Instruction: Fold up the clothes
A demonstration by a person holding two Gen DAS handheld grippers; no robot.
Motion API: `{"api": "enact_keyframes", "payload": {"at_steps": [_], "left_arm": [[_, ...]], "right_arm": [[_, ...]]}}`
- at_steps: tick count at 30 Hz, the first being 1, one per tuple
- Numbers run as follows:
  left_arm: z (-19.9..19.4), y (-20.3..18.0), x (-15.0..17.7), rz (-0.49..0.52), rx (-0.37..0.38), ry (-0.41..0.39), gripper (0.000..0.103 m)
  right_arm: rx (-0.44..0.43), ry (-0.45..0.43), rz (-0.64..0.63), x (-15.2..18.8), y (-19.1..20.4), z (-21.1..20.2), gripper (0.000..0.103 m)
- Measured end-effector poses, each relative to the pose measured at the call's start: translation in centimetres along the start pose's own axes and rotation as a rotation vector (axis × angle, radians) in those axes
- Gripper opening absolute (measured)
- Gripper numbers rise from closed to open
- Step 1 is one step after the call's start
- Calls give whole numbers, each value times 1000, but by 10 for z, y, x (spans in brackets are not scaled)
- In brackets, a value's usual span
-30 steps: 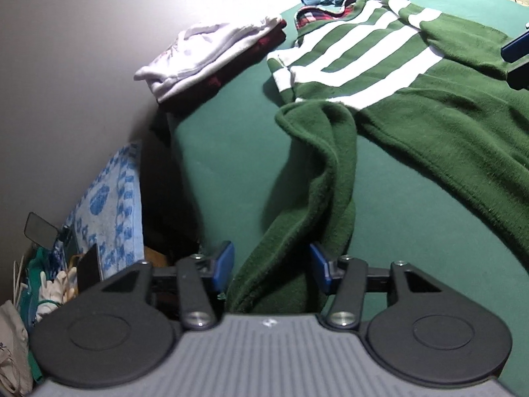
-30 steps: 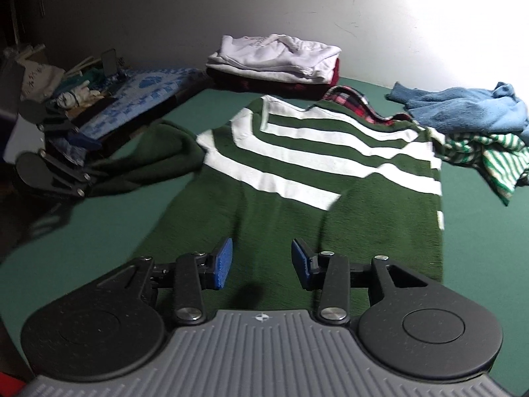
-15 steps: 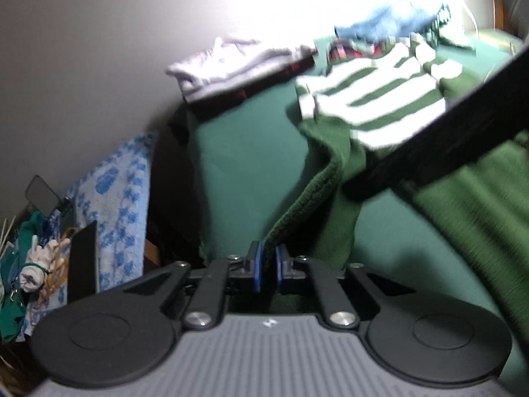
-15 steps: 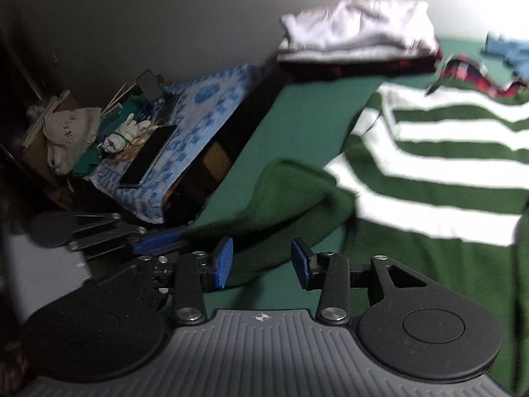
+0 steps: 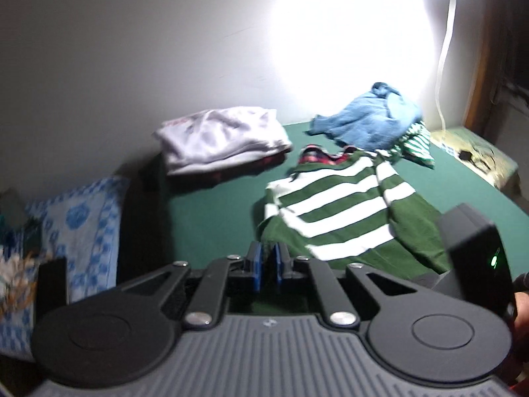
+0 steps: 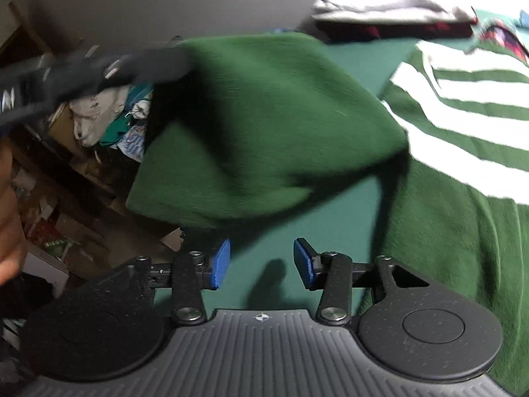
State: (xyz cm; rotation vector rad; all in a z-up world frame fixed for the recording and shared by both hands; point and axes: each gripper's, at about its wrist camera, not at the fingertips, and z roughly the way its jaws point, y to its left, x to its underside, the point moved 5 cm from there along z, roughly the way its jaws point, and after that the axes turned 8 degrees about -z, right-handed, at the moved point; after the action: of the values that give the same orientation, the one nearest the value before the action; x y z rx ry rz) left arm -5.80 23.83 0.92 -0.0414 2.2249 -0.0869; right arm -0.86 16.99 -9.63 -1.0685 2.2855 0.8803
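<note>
A dark green sweater with white stripes lies spread on the green bed sheet. My left gripper is shut on the end of its plain green sleeve. In the right wrist view that sleeve hangs lifted from the blurred left gripper and drapes down to the sweater body. Just below and in front of the sleeve's hanging fold, my right gripper is over bare sheet. Its jaws are opening, with nothing between them. The right gripper's black body shows at the right in the left wrist view.
A folded white and dark red stack sits by the wall. A blue garment, a green-and-white striped one and red plaid cloth lie behind the sweater. A blue patterned cloth and floor clutter flank the bed's left edge.
The left gripper shut on the sleeve end and raised it off the bed. The right gripper swung left from the sweater body to the sleeve, and its jaws stand slightly wider.
</note>
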Motion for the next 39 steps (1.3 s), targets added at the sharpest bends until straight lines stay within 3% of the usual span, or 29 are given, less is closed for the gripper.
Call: {"api": "enact_keyframes", "payload": {"at_steps": [2,5,9,12,16,20,23,24,26,27,28,29,32,36,39], "left_arm": [[7,-18,5,12,52,38,6],[15,-51,26,47,126,88,11],[23,-77,61,45,186,160,13],[21,-87,88,56,196,212,23],[1,-78,111,115,107,225,35],[-15,-48,121,83,1,217,63],[-13,-24,126,43,-111,213,64],[-9,-18,126,39,-146,207,64],[-2,-9,127,56,-214,183,64],[1,-7,126,90,-248,158,64],[5,-5,125,123,-282,134,64],[11,-4,124,173,-307,118,64],[32,-3,125,288,-315,121,64],[52,-3,125,318,-237,156,62],[59,-8,124,300,-189,170,36]], "right_arm": [[-9,-6,-37,2,3,-7,47],[19,3,8,11,-19,-27,47],[153,5,100,35,-63,-69,47],[248,-26,140,44,-84,-95,48],[274,-112,148,37,-85,-113,49],[219,-176,-11,18,-53,-101,50],[230,-211,-147,5,-32,-80,65],[247,-210,-180,0,-32,-69,65],[304,-180,-207,-7,-34,-51,57],[327,-161,-208,-9,-37,-45,40],[339,-144,-192,-9,-42,-45,15],[333,-135,-156,-9,-47,-47,10],[186,-204,41,-8,-71,-74,9],[31,-276,331,7,-112,-110,9],[55,-237,460,29,-136,-115,9]]}}
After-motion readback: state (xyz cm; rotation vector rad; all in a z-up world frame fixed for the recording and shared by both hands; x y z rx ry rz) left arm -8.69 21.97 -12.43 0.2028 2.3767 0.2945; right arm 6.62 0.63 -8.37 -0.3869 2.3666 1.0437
